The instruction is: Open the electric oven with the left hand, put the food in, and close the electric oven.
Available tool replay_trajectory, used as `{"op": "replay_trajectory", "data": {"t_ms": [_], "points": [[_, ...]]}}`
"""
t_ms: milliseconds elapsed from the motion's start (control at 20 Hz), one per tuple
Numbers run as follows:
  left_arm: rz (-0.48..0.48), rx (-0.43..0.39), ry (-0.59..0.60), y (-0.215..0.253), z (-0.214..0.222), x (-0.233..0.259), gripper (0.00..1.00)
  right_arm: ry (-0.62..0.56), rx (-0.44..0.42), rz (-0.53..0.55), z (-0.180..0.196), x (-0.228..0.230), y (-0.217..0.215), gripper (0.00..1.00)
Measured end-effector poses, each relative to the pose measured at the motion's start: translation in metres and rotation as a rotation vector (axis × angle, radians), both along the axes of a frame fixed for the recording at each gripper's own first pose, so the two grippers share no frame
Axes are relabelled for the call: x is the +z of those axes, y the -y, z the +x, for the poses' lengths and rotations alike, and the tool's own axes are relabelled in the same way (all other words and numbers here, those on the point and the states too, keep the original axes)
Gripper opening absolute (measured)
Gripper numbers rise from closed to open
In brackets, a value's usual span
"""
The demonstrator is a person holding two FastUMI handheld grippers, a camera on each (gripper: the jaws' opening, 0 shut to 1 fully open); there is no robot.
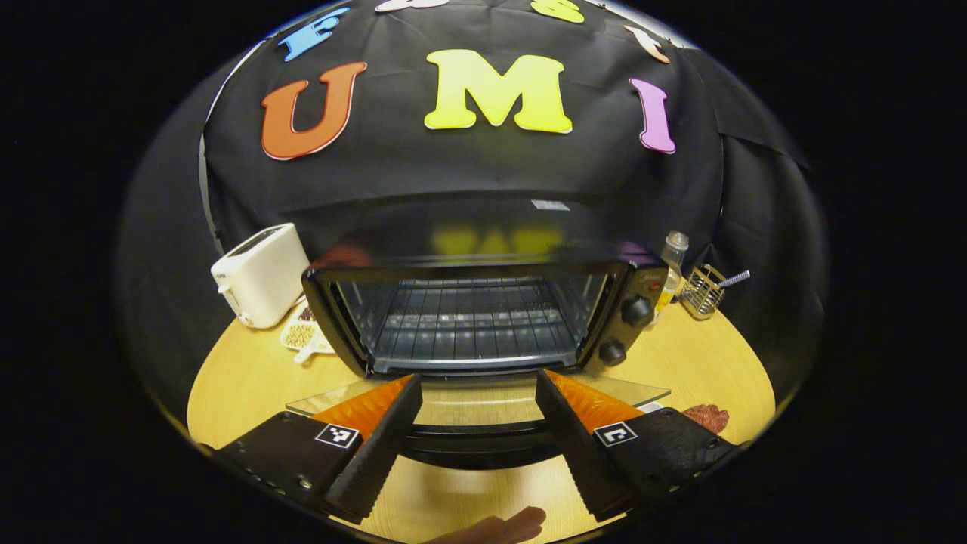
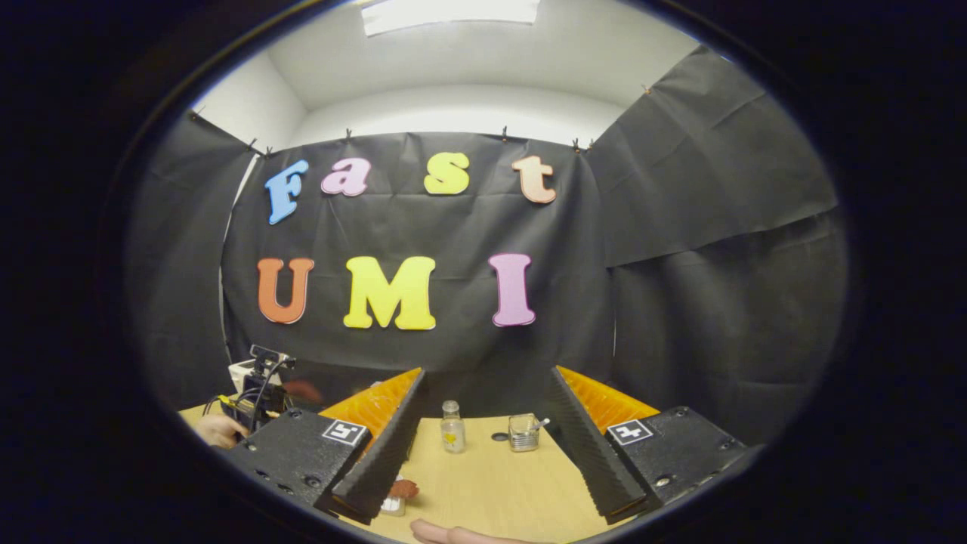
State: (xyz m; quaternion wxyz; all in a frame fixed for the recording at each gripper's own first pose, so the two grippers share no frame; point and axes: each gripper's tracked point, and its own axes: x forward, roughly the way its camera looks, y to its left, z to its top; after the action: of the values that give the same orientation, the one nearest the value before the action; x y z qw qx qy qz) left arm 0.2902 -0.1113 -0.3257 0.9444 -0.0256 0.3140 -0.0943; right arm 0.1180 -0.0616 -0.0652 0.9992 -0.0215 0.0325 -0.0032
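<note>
In the left gripper view the black electric oven [image 1: 631, 281] stands with its glass door [image 1: 476, 404] folded down flat and its wire rack [image 1: 468, 325] bare. My left gripper [image 1: 478, 381] is open, its fingers spread over the lowered door, either side of the dark door handle [image 1: 476, 447]. A reddish piece of food [image 1: 706, 416] lies on the table to the right of the door. In the right gripper view my right gripper [image 2: 487, 374] hangs open above the table, holding nothing. The reddish food [image 2: 404, 489] lies by the lower end of its left finger.
A white toaster [image 1: 261, 276] and a dish of beans [image 1: 302, 336] stand left of the oven. A small bottle [image 1: 672, 257] and a wire holder [image 1: 702, 291] stand to its right, seen as bottle [image 2: 452, 427] and holder [image 2: 521, 432]. A hand [image 2: 453, 535] shows at the bottom edge.
</note>
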Motion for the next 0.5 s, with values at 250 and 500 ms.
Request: {"op": "replay_trajectory", "data": {"t_ms": [250, 500], "points": [[0.030, -0.009, -0.042, 0.000, -0.026, -0.029, 0.97, -0.037, 0.012, -0.018, 0.004, -0.015, -0.005, 1.00], [0.018, -0.007, -0.077, 0.000, -0.045, -0.054, 0.97, -0.068, 0.025, -0.022, 0.009, -0.026, -0.012, 0.98]]}}
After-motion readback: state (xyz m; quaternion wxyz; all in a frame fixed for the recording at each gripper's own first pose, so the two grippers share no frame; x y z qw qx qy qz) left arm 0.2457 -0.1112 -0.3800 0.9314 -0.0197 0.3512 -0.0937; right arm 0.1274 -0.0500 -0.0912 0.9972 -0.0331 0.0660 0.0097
